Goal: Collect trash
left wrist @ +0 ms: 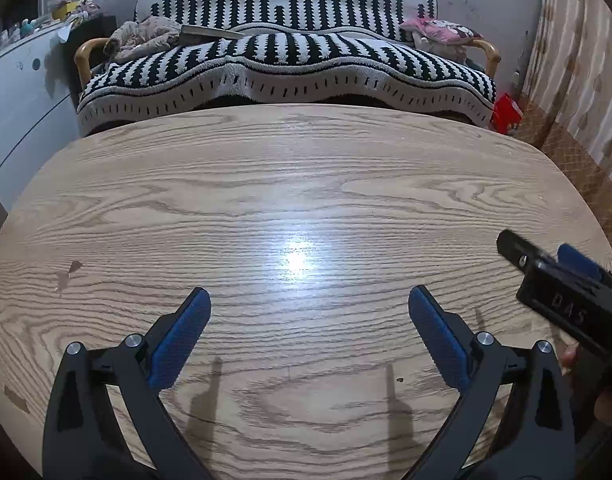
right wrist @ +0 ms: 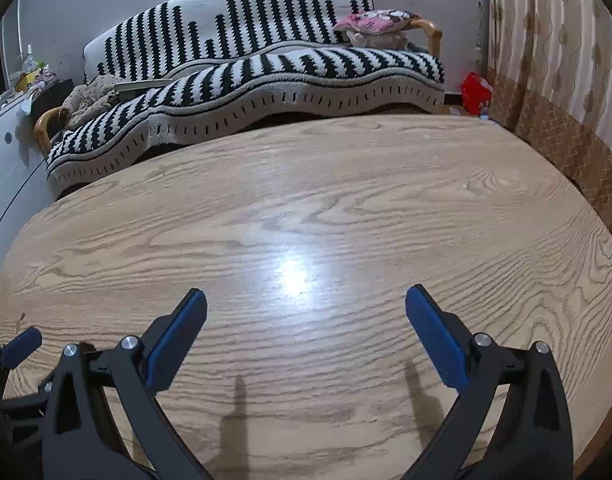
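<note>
The left gripper and right gripper hovered above the wooden table, jaws spread wide, gripping nothing. No trash appeared on the tabletop; a red package lay beside the striped sofa

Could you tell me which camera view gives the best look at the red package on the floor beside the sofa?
The right wrist view shows it best: the red package sits clear of the sofa, with its front face visible. In the left wrist view the red package is partly hidden behind the sofa's corner and the table edge.
</note>
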The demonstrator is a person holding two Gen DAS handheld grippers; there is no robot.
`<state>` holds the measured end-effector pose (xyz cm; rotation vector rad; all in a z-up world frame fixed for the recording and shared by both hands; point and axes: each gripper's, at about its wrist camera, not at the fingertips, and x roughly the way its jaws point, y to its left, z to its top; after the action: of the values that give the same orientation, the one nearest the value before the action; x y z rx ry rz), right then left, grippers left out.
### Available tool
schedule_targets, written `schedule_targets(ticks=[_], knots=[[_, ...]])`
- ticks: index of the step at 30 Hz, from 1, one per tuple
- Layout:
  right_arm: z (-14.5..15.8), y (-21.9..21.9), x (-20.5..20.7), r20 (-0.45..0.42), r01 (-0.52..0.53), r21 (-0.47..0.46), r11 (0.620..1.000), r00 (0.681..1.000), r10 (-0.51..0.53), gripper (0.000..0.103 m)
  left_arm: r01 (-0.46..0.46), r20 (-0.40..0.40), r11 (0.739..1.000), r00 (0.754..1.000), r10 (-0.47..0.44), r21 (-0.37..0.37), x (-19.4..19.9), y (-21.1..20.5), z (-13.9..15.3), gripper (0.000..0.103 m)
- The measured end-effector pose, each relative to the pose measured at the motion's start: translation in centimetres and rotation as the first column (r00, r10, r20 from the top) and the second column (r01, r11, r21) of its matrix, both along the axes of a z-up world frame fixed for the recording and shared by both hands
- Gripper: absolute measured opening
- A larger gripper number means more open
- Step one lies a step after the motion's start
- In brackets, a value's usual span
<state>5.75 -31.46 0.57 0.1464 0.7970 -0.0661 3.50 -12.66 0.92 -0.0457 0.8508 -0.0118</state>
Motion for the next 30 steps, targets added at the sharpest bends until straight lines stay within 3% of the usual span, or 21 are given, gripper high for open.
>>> schedule_targets(ticks=[6, 14, 30], knots=[[0.3, -0.9, -0.8, 0.014, 0.009, -0.011, 1.000, 1.000, -0.009, 0.096, -0.008, 0.011, 1.000, 1.000, 0.007, 0.025, -0.5, -0.8, 0.0, 0.096], [0.2, -2.7, -0.8, -0.002, 0.044, 0.040, 0.998, 0.999, -0.044, 0.096, -0.001, 0.018, 0.999, 1.000, 0.000, 0.045, -0.7, -1.4, 0.0, 0.096], [0.0, -2.6, -0.9, -0.006, 0.039, 0.009, 0.999, 0.999, -0.039, 0.096, 0.002, 0.024, 0.999, 1.000, -0.003, 0.047, -0.7, -1.3, 0.0, 0.096]])
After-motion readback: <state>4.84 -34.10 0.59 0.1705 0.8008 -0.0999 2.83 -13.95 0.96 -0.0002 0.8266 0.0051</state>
